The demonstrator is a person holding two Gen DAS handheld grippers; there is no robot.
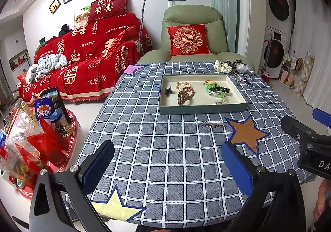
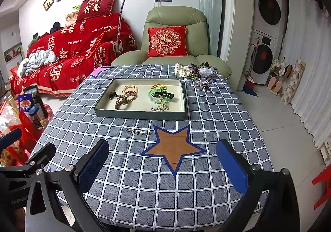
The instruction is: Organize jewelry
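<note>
My left gripper [image 1: 167,161] and right gripper [image 2: 163,161] gape wide, empty; hair clip [image 2: 137,131] and jewelry tray [image 2: 140,115] lie ahead.

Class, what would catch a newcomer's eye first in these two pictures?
Probably the bright red sofa cover at back left, then the shallow tray of bracelets and hair clips mid-table. A lone hair clip lies on the checked tablecloth just before it, beside the orange star.
</note>
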